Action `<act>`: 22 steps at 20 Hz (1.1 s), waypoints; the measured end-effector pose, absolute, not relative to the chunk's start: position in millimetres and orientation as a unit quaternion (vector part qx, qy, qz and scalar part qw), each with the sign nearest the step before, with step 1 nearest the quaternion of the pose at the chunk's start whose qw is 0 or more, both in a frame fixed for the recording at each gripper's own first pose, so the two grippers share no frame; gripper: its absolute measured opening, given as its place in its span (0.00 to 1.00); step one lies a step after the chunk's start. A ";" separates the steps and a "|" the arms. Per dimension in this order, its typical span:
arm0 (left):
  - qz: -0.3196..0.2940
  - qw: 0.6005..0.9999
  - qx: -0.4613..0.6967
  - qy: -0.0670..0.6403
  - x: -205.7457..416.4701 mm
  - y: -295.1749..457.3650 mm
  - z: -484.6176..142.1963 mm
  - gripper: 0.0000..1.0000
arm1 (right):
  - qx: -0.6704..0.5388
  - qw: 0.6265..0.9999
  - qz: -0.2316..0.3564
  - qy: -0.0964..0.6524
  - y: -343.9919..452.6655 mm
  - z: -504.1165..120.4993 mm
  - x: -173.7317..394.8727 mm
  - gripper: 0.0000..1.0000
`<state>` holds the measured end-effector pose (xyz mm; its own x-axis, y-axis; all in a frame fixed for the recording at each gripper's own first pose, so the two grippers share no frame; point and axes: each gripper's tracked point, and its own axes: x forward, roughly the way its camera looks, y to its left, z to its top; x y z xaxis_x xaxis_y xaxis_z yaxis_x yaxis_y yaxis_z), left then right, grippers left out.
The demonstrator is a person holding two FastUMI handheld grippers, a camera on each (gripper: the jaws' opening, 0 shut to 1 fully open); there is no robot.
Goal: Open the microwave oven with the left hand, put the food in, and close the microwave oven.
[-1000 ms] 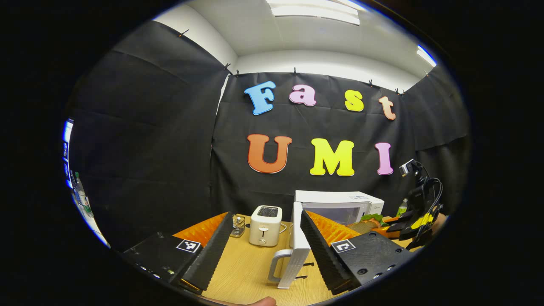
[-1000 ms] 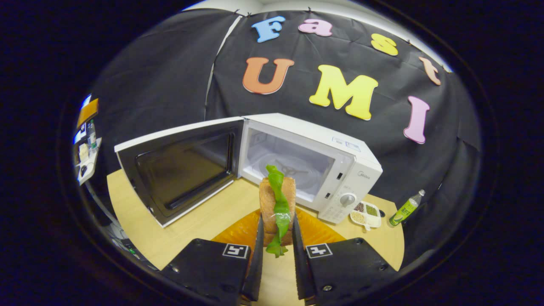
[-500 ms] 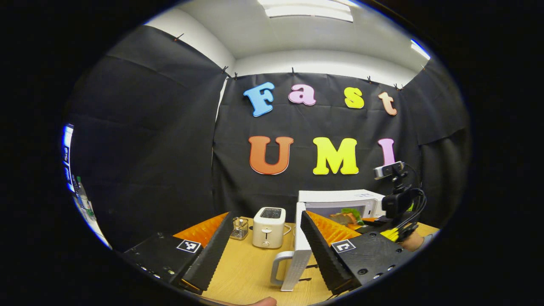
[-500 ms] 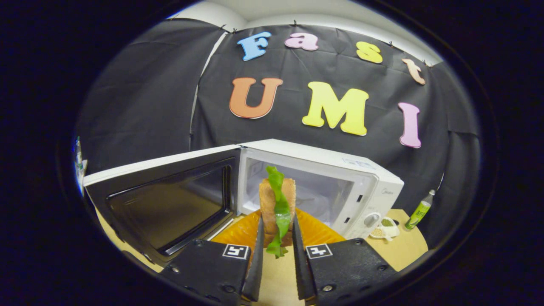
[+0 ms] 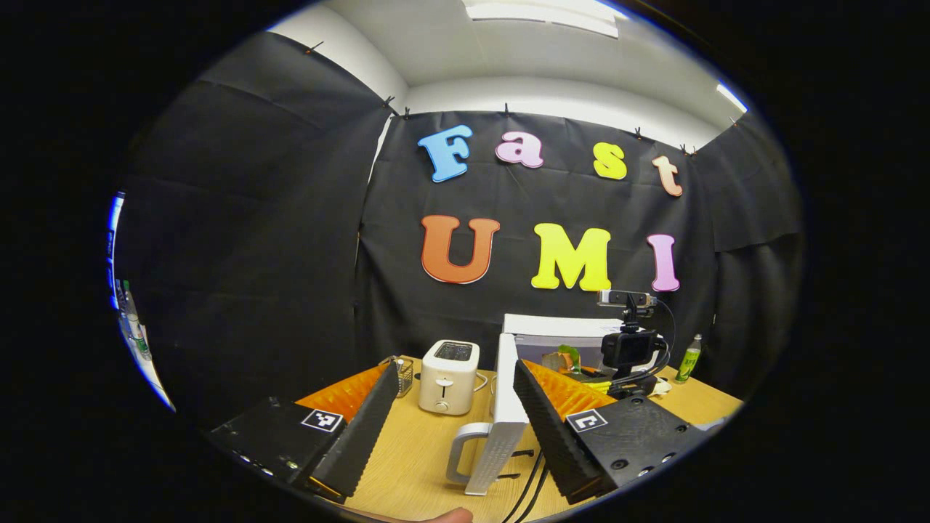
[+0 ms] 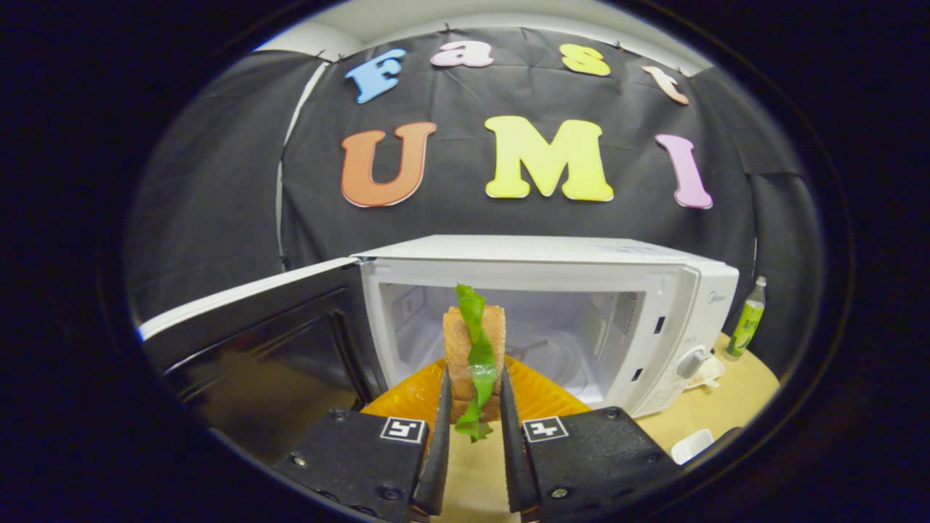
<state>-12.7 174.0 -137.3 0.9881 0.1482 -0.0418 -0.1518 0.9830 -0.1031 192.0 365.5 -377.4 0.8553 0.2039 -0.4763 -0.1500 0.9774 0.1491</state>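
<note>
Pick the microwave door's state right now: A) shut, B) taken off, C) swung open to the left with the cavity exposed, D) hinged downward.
C: in the right gripper view the door stands open left of the microwave, whose cavity is exposed.

No readable text, square black-and-white markers on the right gripper [image 6: 471,436], microwave [image 6: 676,290] logo illegible
</note>
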 end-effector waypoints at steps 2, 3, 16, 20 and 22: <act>0.085 0.995 -0.049 0.026 -12.4 181.5 -144.7 0.95 | 0.116 0.955 0.065 0.265 361.9 -384.1 210.2 0.28; 0.089 0.994 -0.052 0.035 -11.4 184.2 -148.4 0.95 | 0.148 0.951 0.052 0.266 361.7 -385.0 220.4 0.29; 0.110 0.992 -0.047 0.042 -23.9 187.7 -145.4 0.95 | 0.417 0.864 -0.042 0.279 369.0 -442.0 289.4 0.35; 0.108 0.991 -0.063 0.051 -18.1 186.6 -153.9 0.95 | 0.415 0.865 -0.066 0.275 353.0 -459.0 289.8 0.41; 0.103 0.991 -0.066 0.055 -18.1 181.3 -157.4 0.95 | 0.396 0.873 -0.074 0.276 347.3 -467.7 289.9 0.34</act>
<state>-18.1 181.3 -157.4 0.9727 0.1973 -0.1222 -0.2118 0.9700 -0.1194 289.9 347.3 -467.7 0.8366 0.0899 -0.5404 0.3475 0.6756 0.6503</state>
